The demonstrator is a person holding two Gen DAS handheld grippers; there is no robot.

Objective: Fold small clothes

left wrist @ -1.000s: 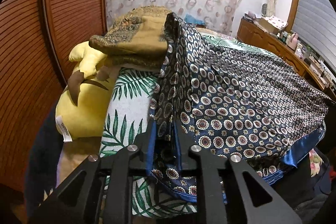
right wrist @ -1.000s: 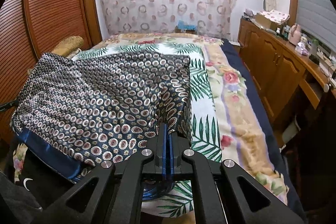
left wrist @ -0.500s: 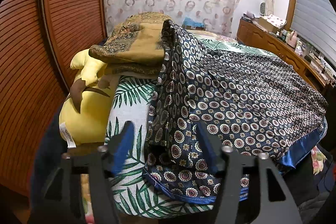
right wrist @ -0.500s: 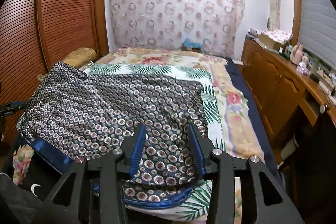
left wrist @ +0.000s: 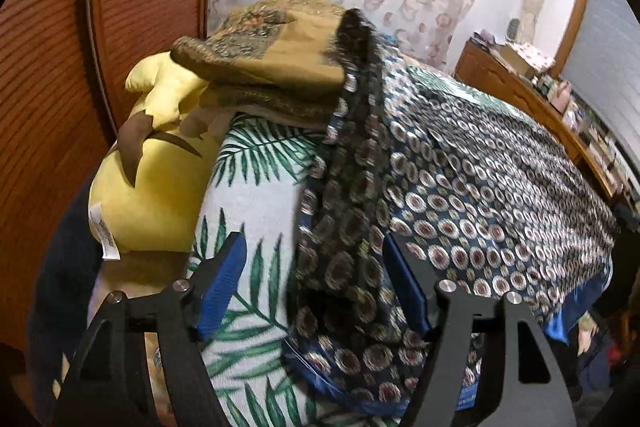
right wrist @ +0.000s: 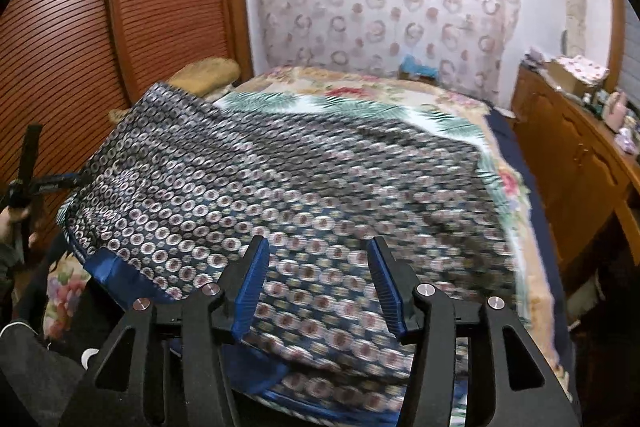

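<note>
The left gripper point(left wrist: 314, 291) stands spread, its blue pads point(left wrist: 222, 285) clear of everything: one pad over bare bedspread point(left wrist: 256, 195), the other at the edge of the cloth point(left wrist: 460, 187), whose bunched left fold runs up between them unpinched. The right gripper point(right wrist: 318, 285) has its jaws opening, pads wide apart above the cloth point(right wrist: 280, 179) with the near hem under them and nothing pressed. The cloth, dark blue with a ring print and a plain blue satin border, lies across the near end of the bed, mostly flat in the right wrist view but ridged and doubled along its left side, where its far corner rides up against an olive cushion point(left wrist: 276, 55). That cushion sits on a yellow plush toy point(left wrist: 148, 183) wedged between bed and slatted wooden door point(left wrist: 52, 75). On the far right, a wooden dresser point(right wrist: 580, 163) runs along the bed. Judging by this, a fold has just been laid and both grippers are letting go. The risks lie in the fabric and the left edge: satin is likely slippery, so the upper layer could slide off as the pads withdraw, especially if a pad drags the hem. The ridge on the left may set as a crooked crease if the next fold goes over it unsmoothed. The corner lifted on the cushion could pull the layers askew, and the near hem seems to hang at the bed's edge, where its weight might drag the cloth down.
</note>
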